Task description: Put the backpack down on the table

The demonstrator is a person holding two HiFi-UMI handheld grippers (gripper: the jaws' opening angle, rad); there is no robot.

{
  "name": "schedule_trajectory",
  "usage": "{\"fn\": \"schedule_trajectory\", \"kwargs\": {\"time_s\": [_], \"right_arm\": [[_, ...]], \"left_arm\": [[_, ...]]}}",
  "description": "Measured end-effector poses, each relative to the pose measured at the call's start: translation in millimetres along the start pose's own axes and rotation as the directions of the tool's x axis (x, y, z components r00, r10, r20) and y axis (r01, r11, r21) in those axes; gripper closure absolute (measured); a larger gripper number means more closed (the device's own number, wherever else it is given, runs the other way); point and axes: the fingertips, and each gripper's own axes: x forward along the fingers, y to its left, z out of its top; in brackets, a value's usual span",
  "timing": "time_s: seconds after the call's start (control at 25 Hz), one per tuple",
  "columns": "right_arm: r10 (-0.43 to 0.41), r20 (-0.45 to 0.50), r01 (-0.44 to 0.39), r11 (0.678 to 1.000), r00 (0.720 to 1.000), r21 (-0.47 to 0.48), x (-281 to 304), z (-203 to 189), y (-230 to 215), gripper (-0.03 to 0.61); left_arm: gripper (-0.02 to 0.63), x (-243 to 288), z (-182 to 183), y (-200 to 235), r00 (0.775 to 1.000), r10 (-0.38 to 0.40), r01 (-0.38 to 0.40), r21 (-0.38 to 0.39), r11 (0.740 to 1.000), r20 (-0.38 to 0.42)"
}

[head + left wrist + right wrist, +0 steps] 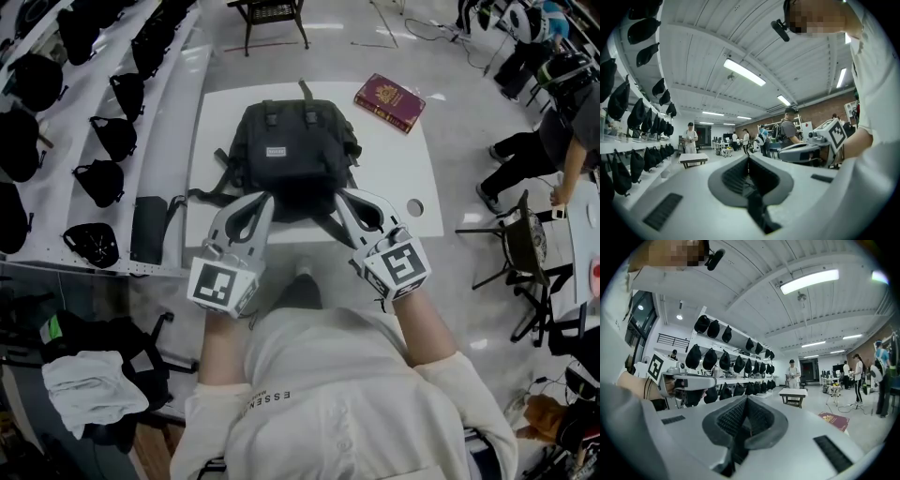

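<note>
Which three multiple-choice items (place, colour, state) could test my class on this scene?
1. Where does the red book lie? A on a shelf; B on the white table's far right corner; C on the floor.
2. What colour is the backpack? A black; B blue; C yellow.
3. How do the left gripper's jaws stand? A wide apart; B around the book; C together.
Key: 1 B: it lies on the tabletop's corner. 2 A: black all over. 3 C: the tips meet.
</note>
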Motion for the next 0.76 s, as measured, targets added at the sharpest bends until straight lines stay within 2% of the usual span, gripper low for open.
{"fn": "schedule_trajectory", "kwargs": {"time_s": [0.48, 0.76], "right_arm": [[-0.065, -0.002, 0.065, 0.998, 0.998, 0.027, 6, -1, -19, 0.565], [-0.075, -0.008, 0.075, 0.997, 0.997, 0.031, 15, 2, -23, 0.565]], "left_arm": [[0.611, 12, -4, 6, 1.000, -0.004, 0.004, -0.004, 1.000, -0.025], [0.611, 17, -2, 16, 1.000, -0.003, 0.002, -0.012, 1.000, -0.026]]}}
